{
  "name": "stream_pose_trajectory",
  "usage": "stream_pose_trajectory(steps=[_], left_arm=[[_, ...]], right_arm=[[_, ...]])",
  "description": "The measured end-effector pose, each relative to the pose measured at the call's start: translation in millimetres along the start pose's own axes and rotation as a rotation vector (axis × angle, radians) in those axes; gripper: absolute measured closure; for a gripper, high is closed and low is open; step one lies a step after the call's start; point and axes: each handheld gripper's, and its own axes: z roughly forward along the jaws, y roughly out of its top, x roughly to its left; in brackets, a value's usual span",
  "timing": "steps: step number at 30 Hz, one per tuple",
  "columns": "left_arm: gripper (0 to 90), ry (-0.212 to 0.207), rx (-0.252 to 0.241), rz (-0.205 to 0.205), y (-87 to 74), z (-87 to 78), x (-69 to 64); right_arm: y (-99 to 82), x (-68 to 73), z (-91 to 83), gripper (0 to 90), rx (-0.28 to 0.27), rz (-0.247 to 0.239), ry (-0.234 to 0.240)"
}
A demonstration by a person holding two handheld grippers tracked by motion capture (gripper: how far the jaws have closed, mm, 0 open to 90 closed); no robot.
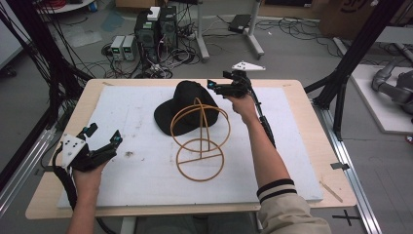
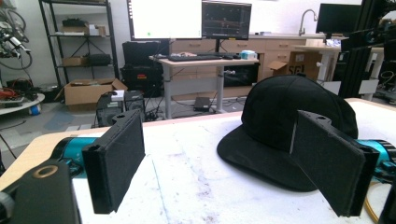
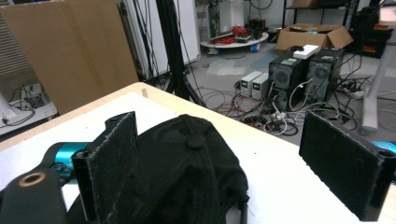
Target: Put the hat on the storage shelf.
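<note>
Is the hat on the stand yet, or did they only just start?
Only just starting, it seems. The hat lies on the table behind the wire stand, which is bare. The right tool hangs open just above the hat, not gripping yet. The left tool waits open near the table's left edge. Grabbing and any placing remain.

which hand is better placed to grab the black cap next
Right. The right hand-held gripper hovers open just above the black cap, its crown between the jaws in the right gripper view. The left hand-held gripper, also open, sits near the table's left edge, well away from it.
</note>
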Motion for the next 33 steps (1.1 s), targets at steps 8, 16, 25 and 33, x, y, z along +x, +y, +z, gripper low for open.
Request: stream_pose_trajectory(steps=[8,16,25,33], left_arm=[[17.9,0.0,0.004,0.001,-1.0,0.2,0.1],[17.9,-0.002,0.008,-0.002,-2.1,0.9,-0.6],[17.9,0.0,0.005,-0.003,-2.7,0.3,0.0],[17.9,-0.001,0.004,-0.001,-1.9,-1.2,0.7]], right_arm=[[-7.9,1.3,11.1,11.8,0.008,0.007,0.017],[-17.8,1.6,20.6,11.8,0.032,0.033,0.039],[-33.1,1.1,32.3,13.6,0.072,0.045,0.047],[-42.4,1.5,40.6,13.6,0.106,0.07,0.062]])
